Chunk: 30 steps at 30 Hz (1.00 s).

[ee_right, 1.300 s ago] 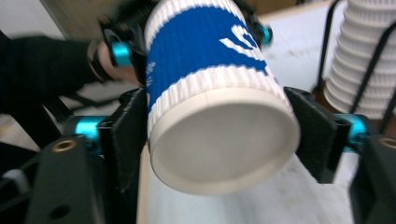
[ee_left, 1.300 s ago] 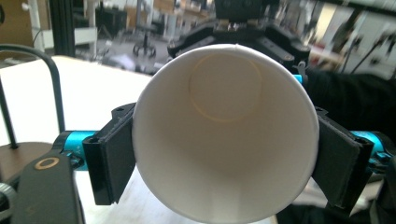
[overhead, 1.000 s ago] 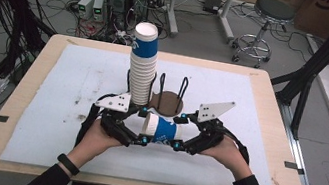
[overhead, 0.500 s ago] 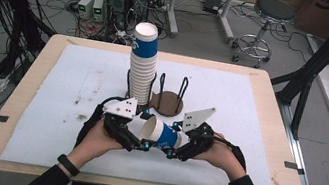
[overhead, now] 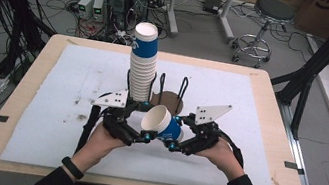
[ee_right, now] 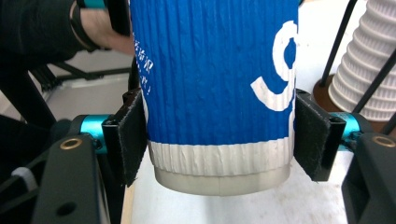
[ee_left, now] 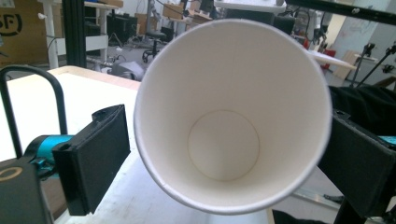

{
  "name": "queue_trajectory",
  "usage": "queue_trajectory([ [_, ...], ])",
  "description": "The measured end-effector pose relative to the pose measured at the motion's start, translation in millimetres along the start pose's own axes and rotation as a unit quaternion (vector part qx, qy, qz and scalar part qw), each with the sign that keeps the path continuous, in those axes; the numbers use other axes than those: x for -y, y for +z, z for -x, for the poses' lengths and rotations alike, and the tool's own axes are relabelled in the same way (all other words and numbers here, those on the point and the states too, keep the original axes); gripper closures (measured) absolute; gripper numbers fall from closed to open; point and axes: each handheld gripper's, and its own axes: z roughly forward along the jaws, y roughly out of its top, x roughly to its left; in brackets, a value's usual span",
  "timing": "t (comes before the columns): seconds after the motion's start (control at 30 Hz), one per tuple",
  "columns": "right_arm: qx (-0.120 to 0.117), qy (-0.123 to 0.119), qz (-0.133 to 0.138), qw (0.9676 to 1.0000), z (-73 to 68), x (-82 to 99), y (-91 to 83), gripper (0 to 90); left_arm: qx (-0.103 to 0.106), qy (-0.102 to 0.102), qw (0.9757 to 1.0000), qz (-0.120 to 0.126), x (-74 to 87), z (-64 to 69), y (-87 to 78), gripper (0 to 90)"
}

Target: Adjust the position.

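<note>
Between the opened left claw (ee_left: 224, 172), the cup (overhead: 163, 124) sits clamped in the right claw (ee_right: 219, 144).

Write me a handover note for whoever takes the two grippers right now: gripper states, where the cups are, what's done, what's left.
Right gripper: shut on the blue-and-white ribbed paper cup near its base, held tilted above the white mat.
Left gripper: its jaws have just been opening; they flank the cup's rim with a gap, no grip.
Tall stack of paper cups: upright beside the round brown holder with black wire loops.
Done: the cup rests with the right gripper alone.
Left: probably placing it on the stack or in the holder.
</note>
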Motion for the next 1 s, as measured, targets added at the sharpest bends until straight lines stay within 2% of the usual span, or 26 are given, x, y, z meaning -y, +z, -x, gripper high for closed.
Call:
queue_trajectory([
  [0.17, -0.005, 0.005, 0.020, 0.9998, -0.5, 0.6, 2.4, 29.0, 0.006, -0.006, 0.9999, 0.009, 1.7, 0.9, 4.8, 7.4],
  [0.33, -0.005, 0.006, 0.019, 0.9998, -0.6, 1.3, 3.3, 29.0, 0.012, -0.002, 0.9998, 0.016, 0.9, 0.6, 2.1, 17.3],
  [0.6, 0.000, 0.003, 0.011, 0.9999, -1.4, 1.5, 4.0, 28.6, 0.013, 0.008, 0.9999, -0.002, -0.5, 0.9, 1.9, 20.9],
  [0.67, 0.005, 0.000, 0.003, 1.0000, -1.9, 1.0, 4.3, 27.7, 0.006, 0.021, 0.9997, -0.014, -2.0, 1.8, 2.0, 21.2],
  [0.7, 0.014, -0.007, -0.014, 0.9998, -2.8, -0.6, 4.7, 24.5, 0.002, 0.029, 0.9992, -0.029, -3.9, 2.2, 1.9, 21.7],
  [0.73, 0.014, -0.007, -0.014, 0.9998, -2.8, -0.6, 4.7, 24.5, 0.002, 0.029, 0.9992, -0.029, -3.9, 2.2, 1.9, 21.7],
  [0.77, 0.024, -0.020, -0.030, 0.9991, -4.5, -2.9, 5.0, 24.1, -0.003, 0.036, 0.9985, -0.040, -5.5, 2.7, 1.7, 21.8],
  [0.8, 0.024, -0.020, -0.030, 0.9991, -4.5, -2.9, 5.0, 24.1, -0.009, 0.050, 0.9973, -0.053, -7.8, 3.7, 1.4, 21.8],
  [0.83, 0.033, -0.033, -0.043, 0.9980, -6.9, -5.3, 5.7, 22.9, -0.014, 0.061, 0.9958, -0.067, -10.4, 4.9, 1.3, 22.1],
  [0.9, 0.035, -0.034, -0.045, 0.9978, -7.9, -6.1, 7.0, 22.7, -0.016, 0.069, 0.9940, -0.083, -13.5, 6.7, 2.1, 22.3],
  [0.93, 0.035, -0.034, -0.045, 0.9978, -7.9, -6.1, 7.0, 22.7, -0.016, 0.069, 0.9940, -0.083, -13.5, 6.7, 2.1, 22.4],
  [0.97, 0.042, -0.035, -0.054, 0.9970, -8.2, -5.4, 10.4, 22.3, -0.021, 0.083, 0.9909, -0.104, -16.5, 9.1, 3.6, 22.4],
  [1.0, 0.044, -0.034, -0.058, 0.9968, -8.6, -5.1, 11.9, 22.2, -0.019, 0.089, 0.9894, -0.113, -18.1, 10.2, 4.4, 22.4],
])
